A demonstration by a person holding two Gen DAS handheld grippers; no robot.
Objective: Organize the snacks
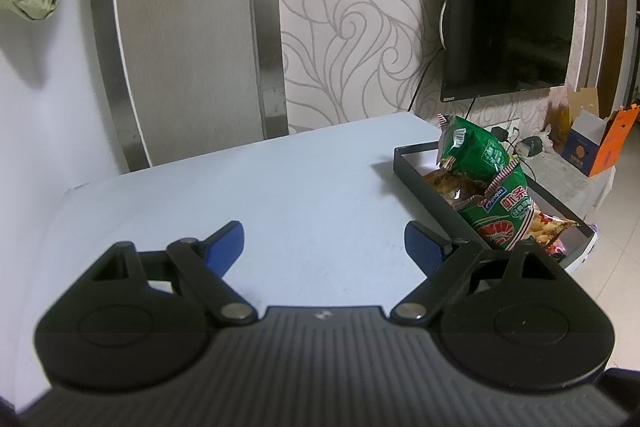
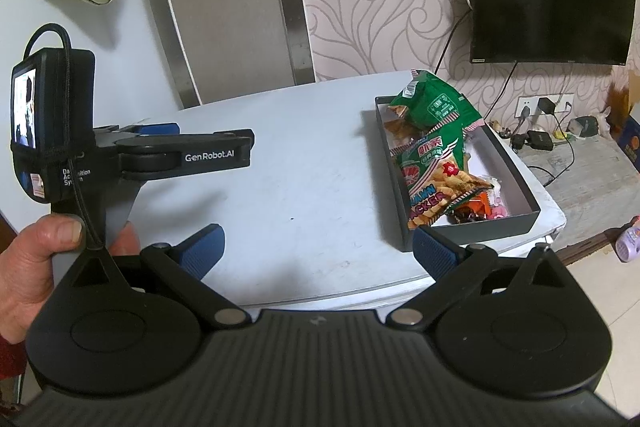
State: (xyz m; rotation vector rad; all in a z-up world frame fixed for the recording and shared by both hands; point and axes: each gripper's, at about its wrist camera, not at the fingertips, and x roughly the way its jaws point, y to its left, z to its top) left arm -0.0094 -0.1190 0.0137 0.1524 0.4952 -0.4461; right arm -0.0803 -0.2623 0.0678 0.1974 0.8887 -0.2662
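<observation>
My left gripper (image 1: 324, 247) hangs over the bare pale tabletop (image 1: 280, 187) with its blue-padded fingers spread wide and nothing between them. My right gripper (image 2: 318, 251) is just as wide open and empty, near the table's front edge, close to the dark shallow box (image 2: 472, 233). My left hand (image 2: 36, 259) grips the other tool's handle. The snacks lie in that box on the table's right side: two green prawn cracker bags (image 2: 434, 171) piled over smaller packets (image 2: 476, 209), one bag leaning up over the far rim.
</observation>
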